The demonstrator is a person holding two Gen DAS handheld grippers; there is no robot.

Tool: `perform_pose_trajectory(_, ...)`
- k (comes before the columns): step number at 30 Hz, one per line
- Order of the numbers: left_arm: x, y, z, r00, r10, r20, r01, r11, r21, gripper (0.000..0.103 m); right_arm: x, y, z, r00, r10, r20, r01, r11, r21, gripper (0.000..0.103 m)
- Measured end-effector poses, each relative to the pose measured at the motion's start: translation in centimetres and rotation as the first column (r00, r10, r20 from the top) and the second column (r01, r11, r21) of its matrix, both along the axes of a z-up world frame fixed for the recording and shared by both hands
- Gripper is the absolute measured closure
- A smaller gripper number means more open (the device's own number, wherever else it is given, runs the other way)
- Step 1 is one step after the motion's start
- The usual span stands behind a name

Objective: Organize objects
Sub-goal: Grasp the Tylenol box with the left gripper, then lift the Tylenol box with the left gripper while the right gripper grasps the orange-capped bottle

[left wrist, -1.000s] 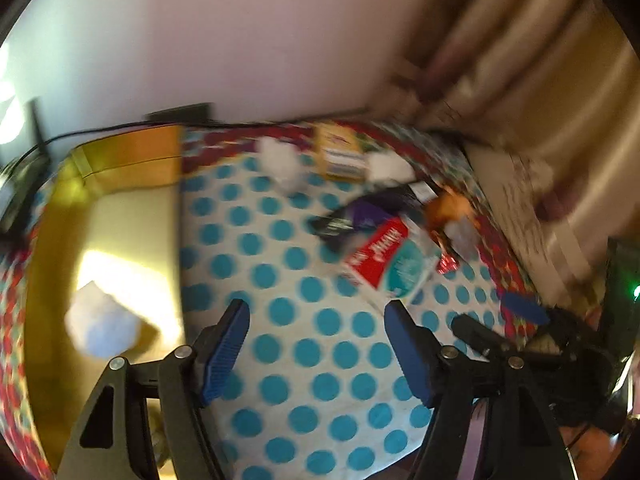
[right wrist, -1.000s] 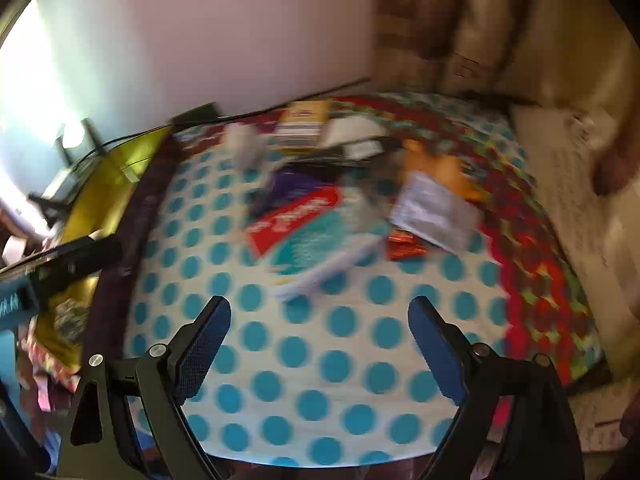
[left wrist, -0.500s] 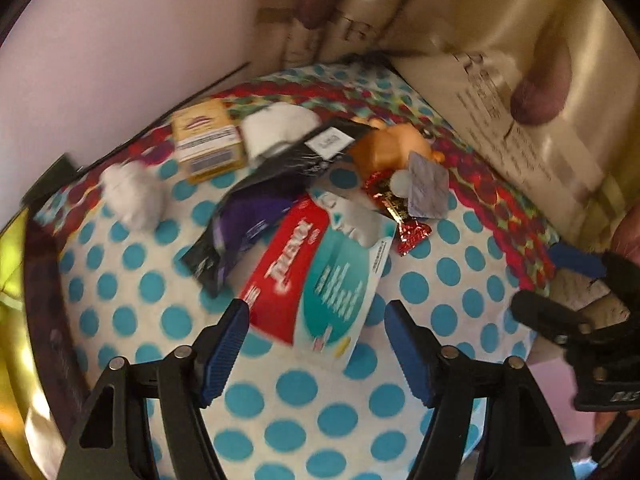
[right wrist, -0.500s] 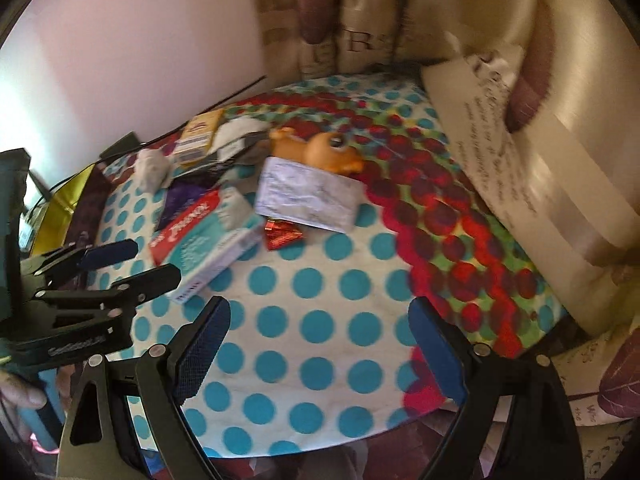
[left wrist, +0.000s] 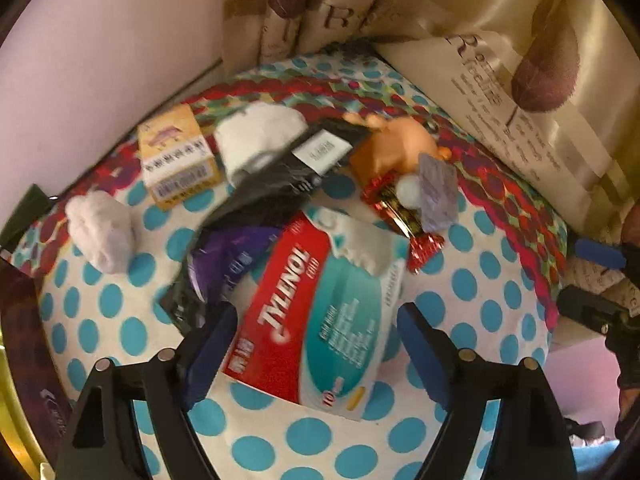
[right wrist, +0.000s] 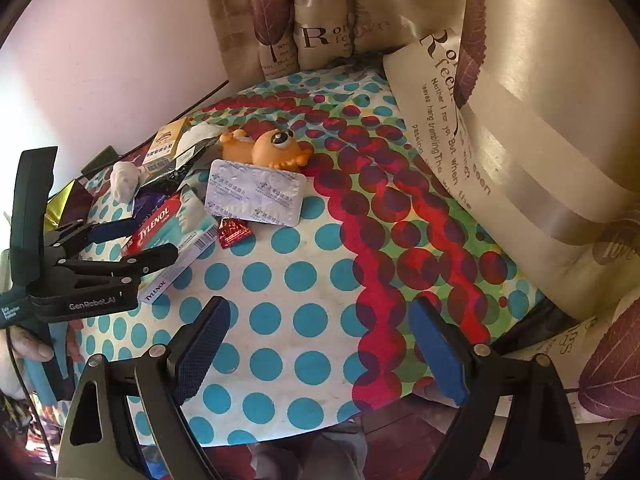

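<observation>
A red and teal Tylenol box (left wrist: 320,320) lies on the polka-dot tablecloth (left wrist: 492,316). My left gripper (left wrist: 316,344) is open just above its near end, one finger on each side; it also shows in the right wrist view (right wrist: 132,240), with the box (right wrist: 172,232) under it. Behind the box lie a black and purple pouch (left wrist: 256,216), a yellow carton (left wrist: 176,156), white wads (left wrist: 102,230), an orange toy (right wrist: 264,150), a silver blister pack (right wrist: 254,194) and a red candy (right wrist: 232,234). My right gripper (right wrist: 320,344) is open and empty over bare cloth.
Cream cushions with leaf prints (right wrist: 520,128) line the back and right of the table. A pink wall (right wrist: 120,60) stands at the left, with a black cable along its foot. A gold-edged container (left wrist: 10,420) sits at the far left.
My left gripper has swung right from the gold container and closed in on the Tylenol box. My right gripper has swung right, so the cushions now fill its view.
</observation>
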State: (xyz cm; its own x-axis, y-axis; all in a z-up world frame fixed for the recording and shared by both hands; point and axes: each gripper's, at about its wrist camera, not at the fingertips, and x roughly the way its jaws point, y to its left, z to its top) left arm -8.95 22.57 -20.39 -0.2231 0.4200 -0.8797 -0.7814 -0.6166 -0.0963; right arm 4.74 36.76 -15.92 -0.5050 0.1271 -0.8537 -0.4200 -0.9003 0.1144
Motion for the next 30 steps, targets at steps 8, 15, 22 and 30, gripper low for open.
perform_pose_trajectory(8, 2.3, 0.2, -1.1, 0.995, 0.073, -0.075, -0.075, 0.997, -0.031, 0.017, -0.3, 0.1, 0.0, 1.0, 0.014, -0.001, -0.014, 1.0, 0.005, 0.014)
perform_pose_trajectory(15, 3.5, -1.9, -1.4, 0.972, 0.194, -0.13, -0.191, 0.981, 0.037, 0.02, -0.8, 0.1, -0.3, 0.999, 0.036, 0.001, -0.036, 0.999, -0.001, 0.014)
perform_pose_trajectory(22, 5.4, -5.9, -1.4, 0.946, 0.276, -0.17, -0.265, 0.96, 0.085, 0.021, -1.8, -1.0, -0.6, 0.988, 0.15, -0.028, -0.15, 0.989, 0.01, 0.014)
perform_pose_trajectory(30, 5.9, -7.6, -1.5, 0.937, 0.31, -0.163, -0.301, 0.95, 0.082, 0.021, -5.3, -2.1, -0.9, 0.948, 0.32, -0.007, -0.317, 0.943, 0.104, 0.014)
